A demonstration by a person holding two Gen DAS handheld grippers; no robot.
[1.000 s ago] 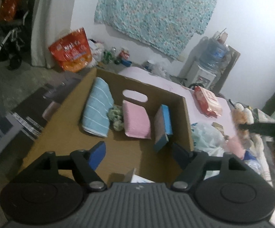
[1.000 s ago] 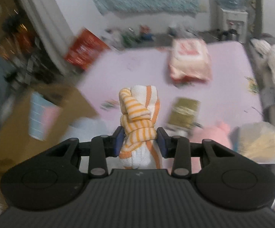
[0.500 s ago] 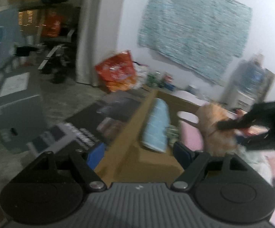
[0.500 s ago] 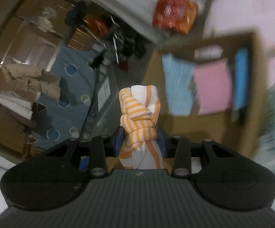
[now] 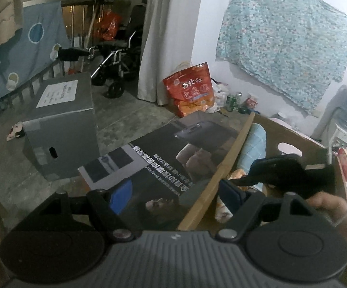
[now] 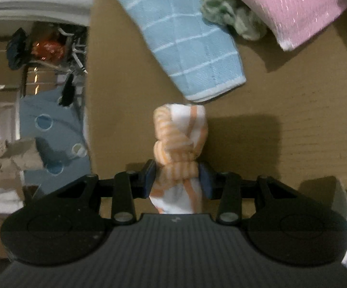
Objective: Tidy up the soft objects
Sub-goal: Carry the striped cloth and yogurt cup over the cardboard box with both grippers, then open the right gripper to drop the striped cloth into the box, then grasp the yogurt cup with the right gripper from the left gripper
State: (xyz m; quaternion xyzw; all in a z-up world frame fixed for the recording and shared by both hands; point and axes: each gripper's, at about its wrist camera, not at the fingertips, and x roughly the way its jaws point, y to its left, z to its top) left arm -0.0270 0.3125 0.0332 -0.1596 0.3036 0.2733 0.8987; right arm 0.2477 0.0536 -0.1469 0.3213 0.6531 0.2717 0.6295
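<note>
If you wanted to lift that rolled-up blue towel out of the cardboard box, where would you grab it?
Probably across the middle of the blue towel, coming from above. It lies flat on the cardboard box floor as a long roll, so fingers could straddle its width. The green fluffy thing crowds one side, so keep toward the nearer end.

The right tongs (image 6: pixel 177 177) have carried the knotted orange-striped cloth (image 6: pixel 179 148) from above the pink bed into the cardboard box (image 6: pixel 293 120), just near of the blue towel (image 6: pixel 185 38); their jaws are opening around it. The left tongs (image 5: pixel 174 192) have swung left, off the box's inside, toward the floor (image 5: pixel 125 124).
</note>
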